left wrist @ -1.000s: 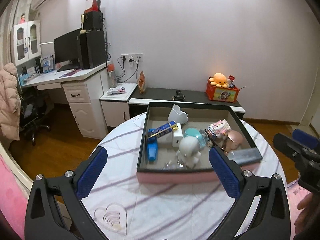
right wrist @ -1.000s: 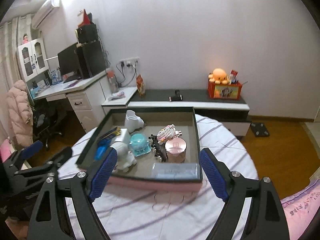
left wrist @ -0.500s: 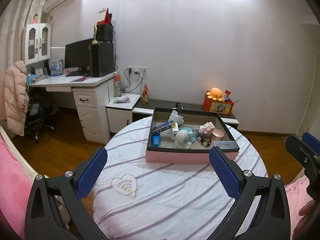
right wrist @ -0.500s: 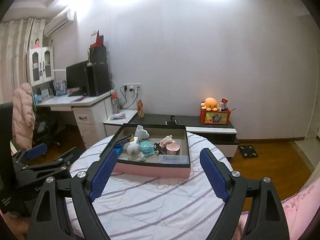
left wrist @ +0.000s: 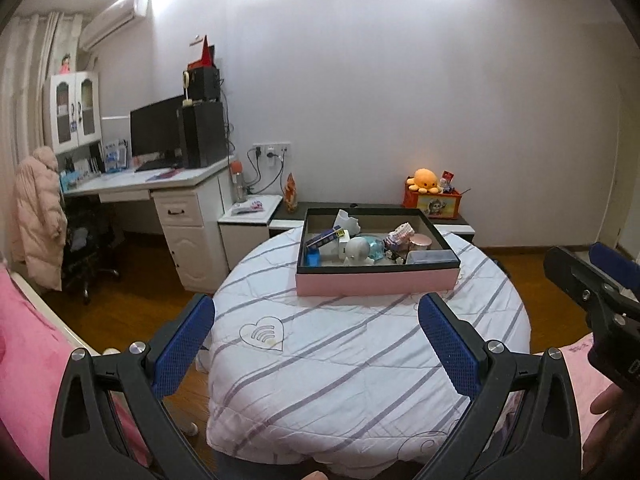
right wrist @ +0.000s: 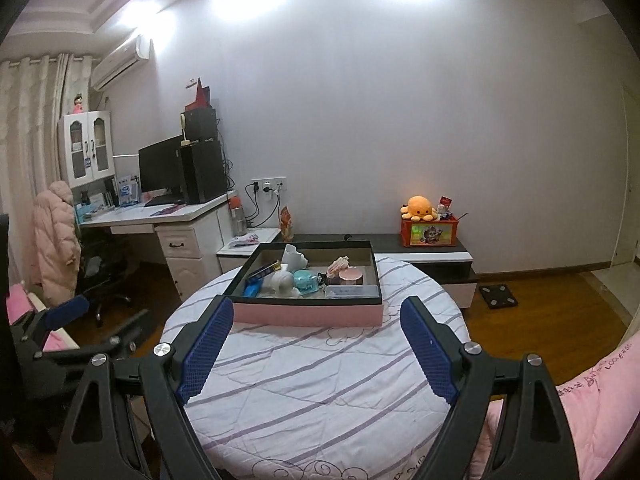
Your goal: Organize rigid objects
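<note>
The rigid objects are seen gathered inside a shallow pink tray with a dark rim, which is set on the far half of a round table covered by a striped white cloth. Within it a blue-and-yellow box, a white round figure, a teal lidded pot, a rose-coloured round tin and a clear flat case are packed close together; no loose item is seen on the cloth around it. That arrangement would fit either objects already collected or a jumble awaiting sorting, and the pictures do not settle which. The tray's long axis is laid across the line of sight, and it lies straight ahead of and beyond both tools, well apart from each. The left gripper is held with its blue pads spread wide and nothing between them; the right gripper is likewise spread and bare. Neither is judged clearly nearer. From the left wrist the right tool's body and part of a hand are shown at the edge; from the right wrist the left tool is glimpsed low at the left, and the tray's right inner wall is better exposed.
</note>
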Tool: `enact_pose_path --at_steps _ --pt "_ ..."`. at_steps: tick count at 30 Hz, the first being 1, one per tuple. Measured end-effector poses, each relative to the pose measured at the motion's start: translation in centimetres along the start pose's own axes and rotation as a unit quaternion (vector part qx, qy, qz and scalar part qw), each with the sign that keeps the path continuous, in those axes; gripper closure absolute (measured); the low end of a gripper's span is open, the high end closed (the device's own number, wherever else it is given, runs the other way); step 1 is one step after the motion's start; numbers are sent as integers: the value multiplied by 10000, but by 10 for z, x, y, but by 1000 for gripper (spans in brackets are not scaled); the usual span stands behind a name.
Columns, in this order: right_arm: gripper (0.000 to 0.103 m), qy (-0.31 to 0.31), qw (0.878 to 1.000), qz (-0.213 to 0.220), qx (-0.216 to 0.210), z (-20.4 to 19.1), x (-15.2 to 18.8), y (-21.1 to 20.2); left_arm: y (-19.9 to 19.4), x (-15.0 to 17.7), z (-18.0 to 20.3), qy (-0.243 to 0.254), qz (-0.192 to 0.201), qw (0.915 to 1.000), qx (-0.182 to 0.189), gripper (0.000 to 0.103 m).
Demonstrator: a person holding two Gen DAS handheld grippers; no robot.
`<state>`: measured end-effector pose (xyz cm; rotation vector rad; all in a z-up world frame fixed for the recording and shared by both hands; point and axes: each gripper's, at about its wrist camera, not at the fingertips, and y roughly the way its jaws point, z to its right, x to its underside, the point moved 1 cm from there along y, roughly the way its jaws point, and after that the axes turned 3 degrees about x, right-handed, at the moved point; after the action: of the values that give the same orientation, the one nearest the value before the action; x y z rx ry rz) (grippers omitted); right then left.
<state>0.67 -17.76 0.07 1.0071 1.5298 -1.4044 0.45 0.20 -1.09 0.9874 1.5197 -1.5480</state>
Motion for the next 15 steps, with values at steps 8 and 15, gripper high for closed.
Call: enact_pose_path --at_steps 8,15 --pt "16 28 9997 14 231 12 0 -6 -5 0 -6 -142 7 9999 28 0" --pt "16 42 9997 -59 254 16 1 -4 -8 1 -7 -131 46 9999 55 0"
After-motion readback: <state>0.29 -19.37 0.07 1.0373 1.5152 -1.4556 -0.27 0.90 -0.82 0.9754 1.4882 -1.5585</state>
